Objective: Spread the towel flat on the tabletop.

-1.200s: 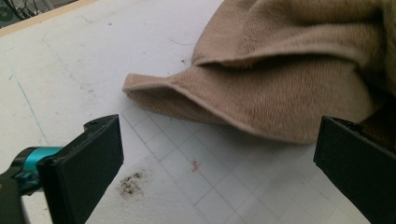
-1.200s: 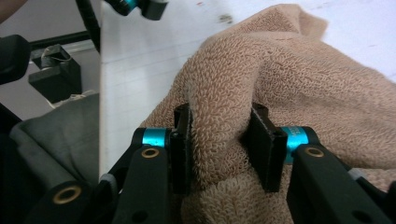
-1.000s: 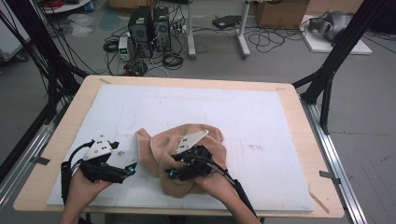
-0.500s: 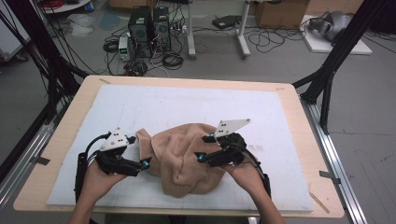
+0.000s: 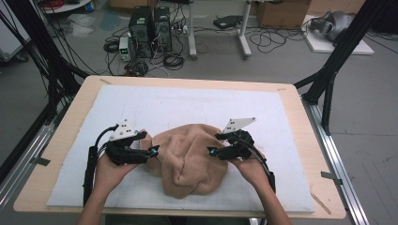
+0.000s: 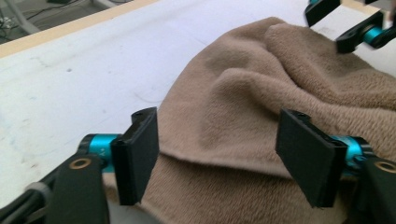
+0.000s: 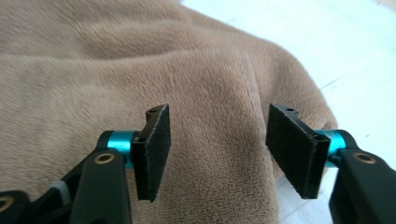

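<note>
I have a crumpled tan fleece towel (image 5: 190, 159) bunched in a heap between my two grippers, lying on the white mat (image 5: 187, 103) that covers the wooden surface (image 5: 65, 122). My left gripper (image 5: 155, 151) sits at the heap's left edge, tips pointing right into the cloth. In the left gripper view its pads (image 6: 137, 156) stand apart with a fold of the towel (image 6: 261, 93) and its hemmed edge lying in the gap between them; the jaws have just been closing in, but neither pad presses the fabric yet, so I read them as spread around the cloth rather than pinching it. My right gripper (image 5: 212, 151) comes in from the opposite side, tips pointing left at the heap's right flank. In the right gripper view its pads (image 7: 154, 149) are likewise parted, the towel (image 7: 140, 60) rising just ahead and between them with a stitched seam running down toward the right pad; these jaws have also just narrowed a little, and I see no pad bearing on the fleece. From the left gripper view I can see the right gripper (image 6: 350, 23) farther off, beyond the top of the heap. Both hands rest low over the mat, the towel directly ahead of each gripper's tips.
</note>
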The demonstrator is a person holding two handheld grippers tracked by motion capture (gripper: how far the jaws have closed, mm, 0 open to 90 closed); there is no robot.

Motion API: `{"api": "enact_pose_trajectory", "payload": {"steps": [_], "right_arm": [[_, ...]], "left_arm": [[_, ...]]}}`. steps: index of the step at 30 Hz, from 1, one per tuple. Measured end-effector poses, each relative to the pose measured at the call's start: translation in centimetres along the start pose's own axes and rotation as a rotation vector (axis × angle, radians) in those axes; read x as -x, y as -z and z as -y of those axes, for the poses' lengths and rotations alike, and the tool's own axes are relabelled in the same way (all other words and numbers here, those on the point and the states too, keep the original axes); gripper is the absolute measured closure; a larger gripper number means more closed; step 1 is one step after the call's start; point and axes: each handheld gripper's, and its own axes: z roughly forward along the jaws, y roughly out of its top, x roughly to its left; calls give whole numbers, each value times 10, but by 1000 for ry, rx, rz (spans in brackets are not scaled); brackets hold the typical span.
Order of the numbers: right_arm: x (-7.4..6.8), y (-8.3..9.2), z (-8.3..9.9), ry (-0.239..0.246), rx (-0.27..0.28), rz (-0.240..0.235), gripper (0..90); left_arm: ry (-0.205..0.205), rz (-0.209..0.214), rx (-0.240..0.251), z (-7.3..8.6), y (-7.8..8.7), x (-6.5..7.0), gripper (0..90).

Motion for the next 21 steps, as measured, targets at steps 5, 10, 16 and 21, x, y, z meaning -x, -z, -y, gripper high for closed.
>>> {"api": "enact_pose_trajectory", "payload": {"steps": [5,10,16,21], "right_arm": [[1,-12,6,7,-39,-11,550],[-4,-18,18,8,-74,-85,761],[-10,-8,27,5,-55,-114,798],[-24,1,34,39,-63,-136,808]], "left_arm": [[-20,29,-69,0,-17,8,389],[-46,69,-132,3,-29,13,566],[-88,108,-205,8,-34,16,756],[-127,115,-231,10,-33,21,867]]}}
